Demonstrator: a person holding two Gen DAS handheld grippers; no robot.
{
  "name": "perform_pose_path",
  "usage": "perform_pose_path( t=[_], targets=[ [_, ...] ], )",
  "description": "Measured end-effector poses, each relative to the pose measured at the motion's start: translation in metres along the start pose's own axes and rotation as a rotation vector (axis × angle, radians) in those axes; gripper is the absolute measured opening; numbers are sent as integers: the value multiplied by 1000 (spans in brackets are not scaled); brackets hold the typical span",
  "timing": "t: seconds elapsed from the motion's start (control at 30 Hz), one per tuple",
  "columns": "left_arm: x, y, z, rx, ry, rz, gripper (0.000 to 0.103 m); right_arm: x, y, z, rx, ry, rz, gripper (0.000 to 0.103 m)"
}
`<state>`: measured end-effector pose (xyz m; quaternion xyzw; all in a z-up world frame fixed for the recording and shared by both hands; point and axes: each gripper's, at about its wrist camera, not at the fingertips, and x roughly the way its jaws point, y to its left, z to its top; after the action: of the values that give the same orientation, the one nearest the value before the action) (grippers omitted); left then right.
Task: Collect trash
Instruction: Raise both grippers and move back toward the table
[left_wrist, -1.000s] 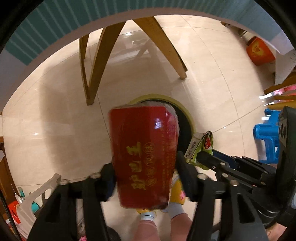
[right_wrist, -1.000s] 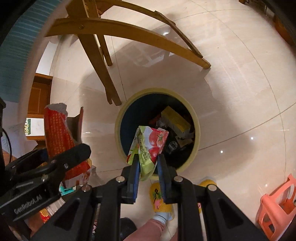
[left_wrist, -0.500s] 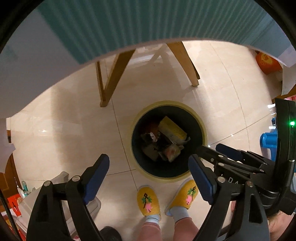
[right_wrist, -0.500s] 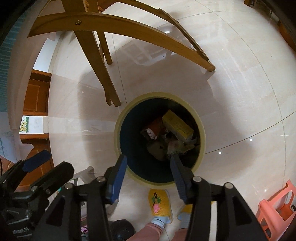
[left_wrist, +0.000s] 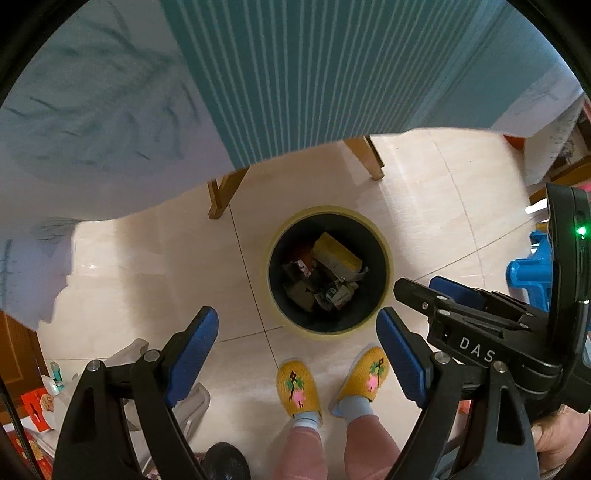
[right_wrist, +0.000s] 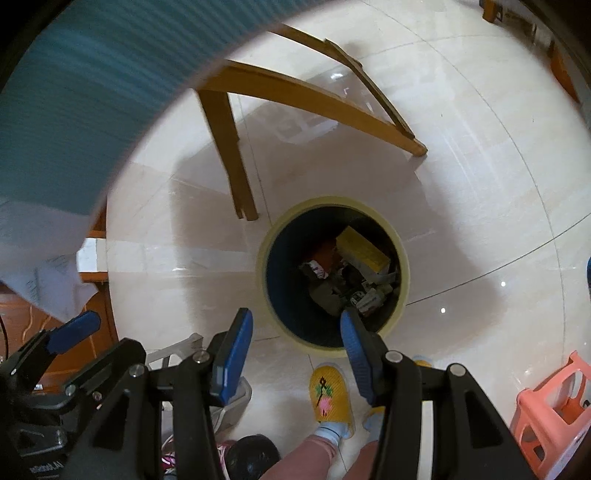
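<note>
Both the left tool (left_wrist: 295, 336) and right tool (right_wrist: 295, 341) hang empty with jaws spread above the yellow-rimmed trash bin (left_wrist: 328, 332) on the tiled floor (left_wrist: 147, 258), discarded wrappers and cartons (left_wrist: 325, 273) heaped inside.

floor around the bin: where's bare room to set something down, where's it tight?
Bare cream tile between the yellow-rimmed round bin and the wooden table legs, running toward the coral plastic stool. Crowded beside the yellow slippers: clear plastic container and clutter.
</note>
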<state>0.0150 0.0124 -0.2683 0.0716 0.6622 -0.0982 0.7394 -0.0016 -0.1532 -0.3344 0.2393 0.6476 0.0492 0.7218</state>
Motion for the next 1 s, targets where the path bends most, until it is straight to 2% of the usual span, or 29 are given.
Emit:
perform_pose_path(
  t=[0.3, 0.5, 0.8, 1.0],
  targets=[
    [-95, 7, 0, 23, -77, -36, 86, -76, 38, -17, -37, -36, 28, 51],
    [-163, 9, 3, 39, -156, -63, 86, -137, 64, -28, -84, -86, 48, 51],
    [-252, 12, 16, 26, -284, -78, 86, -229, 94, -32, -154, -214, 46, 51],
    [-309, 17, 24, -16, -400, -36, 86, -284, 110, -23, -210, -315, 57, 51]
  ],
)
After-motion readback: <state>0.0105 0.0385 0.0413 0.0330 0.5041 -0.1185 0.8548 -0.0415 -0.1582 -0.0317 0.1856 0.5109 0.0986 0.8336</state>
